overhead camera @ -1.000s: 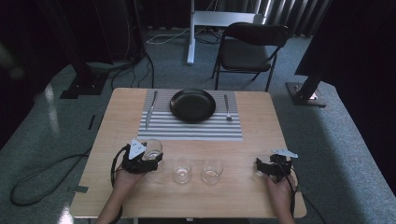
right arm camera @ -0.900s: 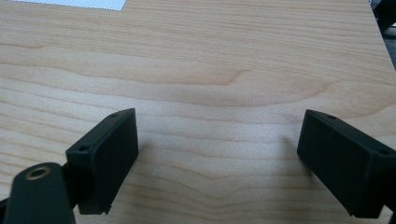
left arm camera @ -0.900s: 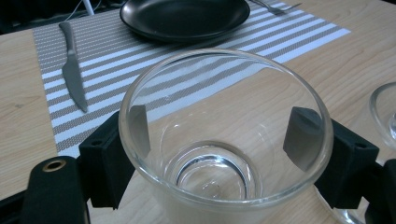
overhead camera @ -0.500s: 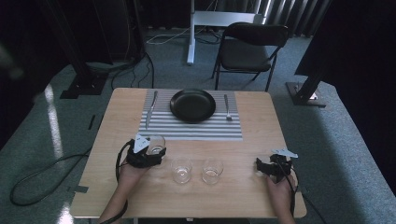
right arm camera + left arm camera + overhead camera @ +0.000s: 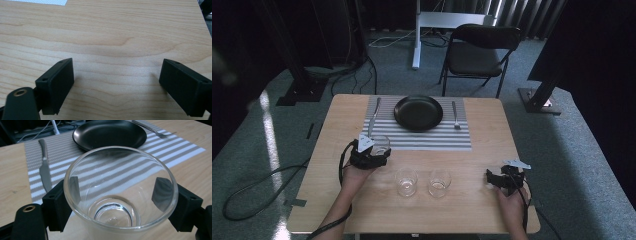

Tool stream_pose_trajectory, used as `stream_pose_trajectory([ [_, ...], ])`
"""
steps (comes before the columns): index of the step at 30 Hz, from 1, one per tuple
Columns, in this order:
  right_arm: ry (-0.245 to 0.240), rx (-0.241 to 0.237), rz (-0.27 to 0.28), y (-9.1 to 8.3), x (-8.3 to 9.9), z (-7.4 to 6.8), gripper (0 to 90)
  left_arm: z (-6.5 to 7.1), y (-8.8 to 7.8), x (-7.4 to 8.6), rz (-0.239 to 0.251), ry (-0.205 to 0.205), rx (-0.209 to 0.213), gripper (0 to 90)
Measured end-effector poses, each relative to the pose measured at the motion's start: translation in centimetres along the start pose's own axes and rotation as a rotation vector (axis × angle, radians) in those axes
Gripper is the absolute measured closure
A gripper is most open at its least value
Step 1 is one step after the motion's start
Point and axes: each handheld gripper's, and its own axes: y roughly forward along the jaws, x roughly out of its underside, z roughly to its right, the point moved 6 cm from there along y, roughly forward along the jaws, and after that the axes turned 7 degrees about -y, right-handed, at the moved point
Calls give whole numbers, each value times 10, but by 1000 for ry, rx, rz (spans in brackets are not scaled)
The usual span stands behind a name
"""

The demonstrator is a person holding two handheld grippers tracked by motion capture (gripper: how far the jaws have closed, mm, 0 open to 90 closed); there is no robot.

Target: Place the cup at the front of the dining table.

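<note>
My left gripper (image 5: 377,152) is shut on a clear drinking glass (image 5: 380,144) at the near left corner of the striped placemat (image 5: 422,136). In the left gripper view the glass (image 5: 120,192) sits upright between the two black jaws, with both pads pressed on its wall. Two more clear glasses (image 5: 406,181) (image 5: 439,182) stand side by side on the wood nearer the front edge. My right gripper (image 5: 494,179) rests low at the front right of the table; in its own view (image 5: 116,85) the jaws stand wide apart over bare wood.
A black plate (image 5: 418,112) lies in the middle of the placemat, with a knife (image 5: 372,118) to its left and a fork (image 5: 455,115) to its right. A dark folding chair (image 5: 479,52) stands beyond the far table edge. Cables trail on the floor at the left.
My left gripper has carried its glass away from the other two glasses toward the placemat's near left corner. The right gripper has stayed in place.
</note>
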Motion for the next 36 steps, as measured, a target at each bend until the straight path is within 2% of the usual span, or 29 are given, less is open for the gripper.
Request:
stream_pose_trajectory([
  [5, 0, 0, 0, 0, 0, 0, 119, -5, 9, -9, 2, 6, -18, 196],
  [8, 0, 0, 0, 0, 0, 0, 119, -7, 13, -15, 4, -9, -12, 196],
  [14, 1, 0, 0, 0, 0, 0, 119, -9, 23, -26, 6, 0, -21, 196],
  [16, 1, 1, 0, 0, 0, 0, 120, -11, 28, -31, 20, -17, -20, 196],
  [18, 1, 1, 0, 0, 0, 0, 120, -10, 29, -33, 24, -36, 1, 196],
  [21, 2, 1, 0, 0, 0, 0, 120, -10, 30, -34, 23, -42, 4, 196],
  [24, 1, 1, -1, -1, 0, 0, 120, -13, 40, -38, 24, -37, -28, 196],
  [28, 2, 1, 0, -1, 1, 0, 120, -17, 47, -41, 27, -45, -40, 196],
  [32, 1, 0, 0, -1, 1, 0, 120, -21, 55, -43, 32, -73, -36, 196],
  [36, -1, 0, 1, -1, 1, 0, 120, -27, 71, -44, 12, -85, -59, 196],
])
